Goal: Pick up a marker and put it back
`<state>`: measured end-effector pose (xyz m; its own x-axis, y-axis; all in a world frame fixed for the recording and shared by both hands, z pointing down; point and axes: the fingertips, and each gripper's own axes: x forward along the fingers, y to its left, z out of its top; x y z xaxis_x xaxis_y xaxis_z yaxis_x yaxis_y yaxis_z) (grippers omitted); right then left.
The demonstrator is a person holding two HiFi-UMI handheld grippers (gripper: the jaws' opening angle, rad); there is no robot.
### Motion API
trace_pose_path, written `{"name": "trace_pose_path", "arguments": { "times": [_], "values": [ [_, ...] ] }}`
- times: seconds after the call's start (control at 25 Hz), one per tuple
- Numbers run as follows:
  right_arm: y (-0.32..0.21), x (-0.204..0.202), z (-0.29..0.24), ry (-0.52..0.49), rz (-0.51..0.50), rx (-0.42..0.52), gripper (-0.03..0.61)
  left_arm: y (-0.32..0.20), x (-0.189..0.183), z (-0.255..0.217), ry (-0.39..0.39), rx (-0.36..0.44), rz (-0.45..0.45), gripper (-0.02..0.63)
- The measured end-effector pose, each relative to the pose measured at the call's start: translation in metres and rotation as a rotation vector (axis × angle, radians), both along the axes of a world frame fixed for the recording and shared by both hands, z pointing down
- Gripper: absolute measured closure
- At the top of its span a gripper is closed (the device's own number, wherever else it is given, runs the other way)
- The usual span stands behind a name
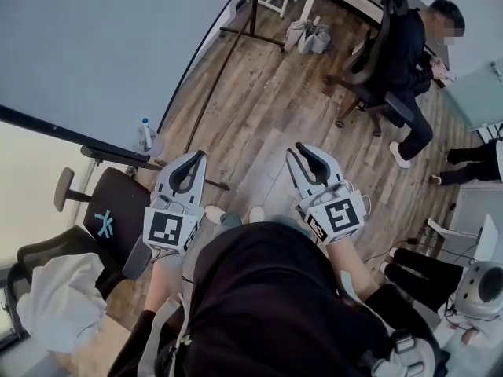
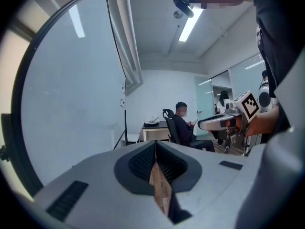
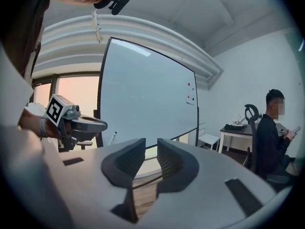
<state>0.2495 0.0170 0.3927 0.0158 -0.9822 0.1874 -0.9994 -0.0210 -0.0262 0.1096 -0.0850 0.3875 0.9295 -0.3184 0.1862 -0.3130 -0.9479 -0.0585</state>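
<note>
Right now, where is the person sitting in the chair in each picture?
Head view: the seated person is at the top right, across the wood floor.
Left gripper view: the seated person is near the middle of the picture.
Right gripper view: the seated person is at the right edge.
Shared landmark: the whiteboard is to the left of the person in every view.

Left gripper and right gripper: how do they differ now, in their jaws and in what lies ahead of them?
The left gripper has jaws that meet at the tips; the right gripper has jaws slightly apart. Beyond the left gripper's tips is a desk; beyond the right gripper's, the whiteboard. Both hold nothing.
</note>
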Motion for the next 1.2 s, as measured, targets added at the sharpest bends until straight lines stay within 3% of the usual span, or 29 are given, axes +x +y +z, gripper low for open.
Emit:
{"name": "trace_pose_path", "arguments": {
  "times": [0.44,1.2],
  "values": [
    [0.01,0.005,0.011,-0.012,-0.01,-0.03,0.495,0.014,0.012,-0.001,-0.015,0.007,0.011,0.604],
    [0.013,0.002,0.004,-0.009,-0.028,-0.016,0.495,0.021,-0.006,0.001,-0.005,0.014,-0.023,0.604]
  ]
}}
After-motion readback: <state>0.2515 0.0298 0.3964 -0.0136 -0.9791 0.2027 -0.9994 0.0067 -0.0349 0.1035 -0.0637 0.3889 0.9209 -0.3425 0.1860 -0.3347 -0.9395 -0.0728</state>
